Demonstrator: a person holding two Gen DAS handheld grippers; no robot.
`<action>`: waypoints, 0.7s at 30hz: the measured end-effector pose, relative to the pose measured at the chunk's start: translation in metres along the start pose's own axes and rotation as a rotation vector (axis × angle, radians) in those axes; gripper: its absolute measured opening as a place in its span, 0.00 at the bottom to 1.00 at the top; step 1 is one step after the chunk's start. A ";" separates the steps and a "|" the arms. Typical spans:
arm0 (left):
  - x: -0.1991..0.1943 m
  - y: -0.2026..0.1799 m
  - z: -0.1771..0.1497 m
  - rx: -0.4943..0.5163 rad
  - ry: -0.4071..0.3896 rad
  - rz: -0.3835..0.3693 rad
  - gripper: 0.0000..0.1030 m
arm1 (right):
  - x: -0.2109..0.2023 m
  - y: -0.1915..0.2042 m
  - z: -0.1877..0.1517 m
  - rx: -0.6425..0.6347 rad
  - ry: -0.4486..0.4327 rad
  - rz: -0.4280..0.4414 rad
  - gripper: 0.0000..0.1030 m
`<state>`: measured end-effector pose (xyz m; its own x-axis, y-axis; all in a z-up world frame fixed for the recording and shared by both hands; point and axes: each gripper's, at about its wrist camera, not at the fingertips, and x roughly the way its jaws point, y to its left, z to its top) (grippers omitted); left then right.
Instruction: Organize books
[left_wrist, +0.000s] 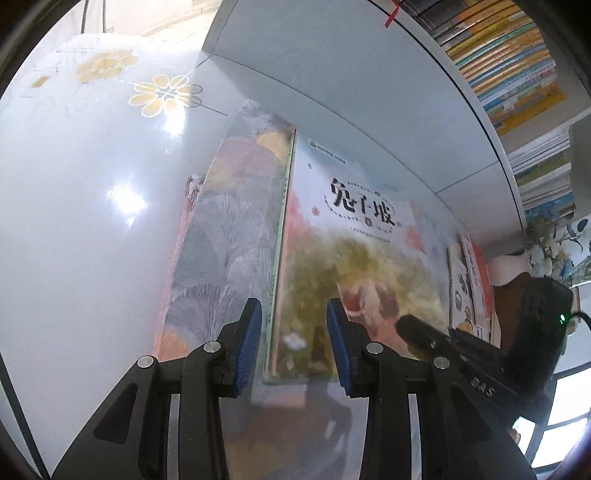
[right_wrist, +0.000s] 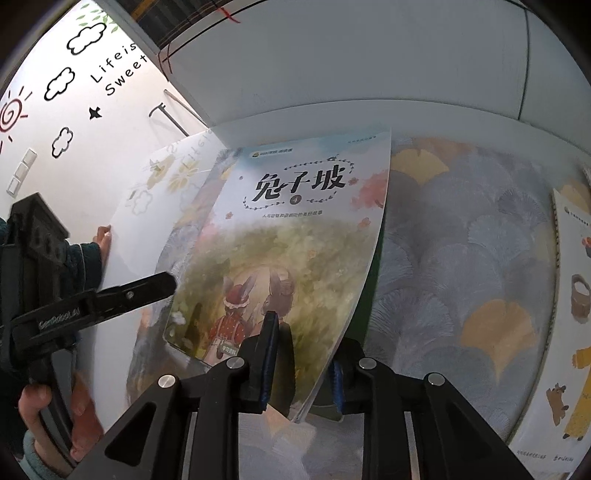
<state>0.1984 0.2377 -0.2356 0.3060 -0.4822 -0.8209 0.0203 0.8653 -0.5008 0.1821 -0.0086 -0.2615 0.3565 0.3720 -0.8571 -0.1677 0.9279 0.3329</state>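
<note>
- Right claw (right_wrist: 301, 363) has its blue pads either side of the picture book (right_wrist: 280, 236), pinching the bottom edge; the book fills the centre of the right wrist frame, title at the top, its near corner lifted off the patterned mat (right_wrist: 461, 266).
- I'd call this book light and floppy: a thin, glossy paperback whose right edge bows where it hangs free. Slippery cover, I reckon, so the rubber pads matter.
- Best hold, to my eye, is near the spine side, low on the edge, where the pages are bound and won't fan out.
- Over on the left wrist view, the left claw (left_wrist: 294, 341) is spread, pads apart, nothing clamped between them.
- The same book (left_wrist: 354, 251) sits centre frame there, its bottom-left corner reaching down between the open fingers; I can't tell if a pad touches it.
- The right claw's black finger (left_wrist: 417, 328) pokes in from the lower right of that view, lying on the cover.
- A second illustrated book (right_wrist: 572, 302) lies flat at the right edge of the right wrist frame, apart from mine.
- Shelved books (left_wrist: 517, 74) stand packed in the upper right of the left view, behind the white shelf board (left_wrist: 351, 85).
- Glossy white table (left_wrist: 92, 192) fills the left side.
</note>
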 end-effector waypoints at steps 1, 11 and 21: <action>-0.001 -0.001 -0.002 0.001 0.004 -0.004 0.32 | 0.001 0.002 0.000 0.000 0.003 -0.003 0.23; -0.025 -0.029 -0.035 0.113 0.049 0.014 0.32 | -0.027 -0.004 -0.039 -0.032 0.098 -0.112 0.50; -0.036 -0.092 -0.084 0.225 0.115 -0.068 0.36 | -0.109 -0.060 -0.169 0.180 0.131 -0.214 0.51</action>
<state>0.1059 0.1636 -0.1831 0.1867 -0.5412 -0.8199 0.2523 0.8330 -0.4924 -0.0018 -0.1086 -0.2547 0.2428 0.1722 -0.9547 0.0676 0.9787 0.1937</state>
